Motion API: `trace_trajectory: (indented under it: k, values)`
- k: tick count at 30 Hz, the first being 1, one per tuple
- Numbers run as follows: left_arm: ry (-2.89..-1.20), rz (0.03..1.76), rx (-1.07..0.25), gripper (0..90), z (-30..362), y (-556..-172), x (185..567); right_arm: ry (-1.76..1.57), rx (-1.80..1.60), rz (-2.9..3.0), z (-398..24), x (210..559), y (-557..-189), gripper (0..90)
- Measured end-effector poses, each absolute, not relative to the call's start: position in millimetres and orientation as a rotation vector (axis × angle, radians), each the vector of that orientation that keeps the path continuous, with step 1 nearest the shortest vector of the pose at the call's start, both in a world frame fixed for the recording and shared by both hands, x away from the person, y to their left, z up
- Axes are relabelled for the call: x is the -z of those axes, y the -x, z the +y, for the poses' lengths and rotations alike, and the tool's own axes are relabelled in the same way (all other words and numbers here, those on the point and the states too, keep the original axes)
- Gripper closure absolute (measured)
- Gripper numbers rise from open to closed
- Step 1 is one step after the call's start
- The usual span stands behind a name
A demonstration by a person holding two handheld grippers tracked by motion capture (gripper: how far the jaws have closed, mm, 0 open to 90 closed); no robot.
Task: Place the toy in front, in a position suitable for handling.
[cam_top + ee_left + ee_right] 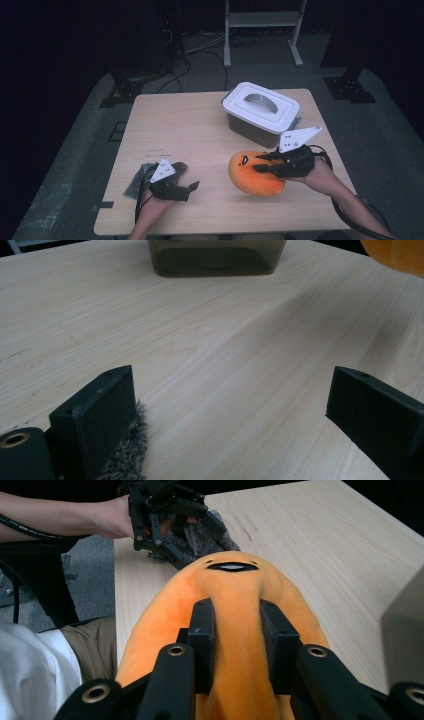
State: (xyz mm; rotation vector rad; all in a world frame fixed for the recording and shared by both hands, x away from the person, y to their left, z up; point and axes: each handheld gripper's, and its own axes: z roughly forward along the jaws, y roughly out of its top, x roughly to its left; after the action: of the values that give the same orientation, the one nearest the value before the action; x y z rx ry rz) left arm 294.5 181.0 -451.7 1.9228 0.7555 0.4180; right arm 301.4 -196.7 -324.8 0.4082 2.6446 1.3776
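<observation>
An orange plush toy (250,177) with a small drawn face lies at the front right of the table. My right gripper (261,164) is shut on it. In the right gripper view the two jaws pinch a fold of the orange plush (235,580) between them. My left gripper (189,177) rests at the front left with its jaws wide apart and nothing between them (230,400). A dark grey fuzzy cloth (136,181) lies under and beside that gripper and brushes its left jaw as grey fuzz (127,450).
A grey box with a white handled lid (260,107) stands at the back right of the wooden table (180,125), close behind the plush. Bare tabletop stretches between the left gripper and the box (215,257). Stands and cables sit on the floor beyond.
</observation>
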Motion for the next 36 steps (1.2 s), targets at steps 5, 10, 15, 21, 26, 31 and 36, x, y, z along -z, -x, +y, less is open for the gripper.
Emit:
trace_trajectory:
  k: [5, 10, 15, 21, 26, 31, 36]
  values:
    - [-1.921, 0.761, -0.422, 4.9, 183.2, -294.6, 451.1, -0.389, -1.395, 2.658, -188.2, 329.1, -305.3, 70.2]
    - [-1.916, 0.767, -0.425, 4.9, 185.5, -294.9, 450.8, -0.382, -1.403, 2.678, -177.8, 337.5, -311.1, 70.0]
    - [-1.911, 0.771, -0.426, 4.9, 186.2, -295.2, 450.7, -0.383, -1.409, 2.689, -172.3, 341.6, -314.2, 70.0]
    - [-1.912, 0.774, -0.428, 4.9, 187.5, -295.5, 450.4, -0.375, -1.422, 2.705, -164.5, 348.9, -318.6, 69.8]
    - [-1.905, 0.778, -0.427, 4.9, 189.7, -296.2, 450.3, -0.359, -1.418, 2.717, -156.4, 357.7, -321.9, 69.7]
    - [-1.898, 0.786, -0.431, 4.9, 191.5, -296.8, 450.4, -0.352, -1.415, 2.73, -150.6, 365.1, -324.0, 69.6]
    - [-1.893, 0.789, -0.433, 4.9, 192.7, -296.9, 450.0, -0.335, -1.406, 2.74, -144.9, 369.7, -325.4, 69.5]
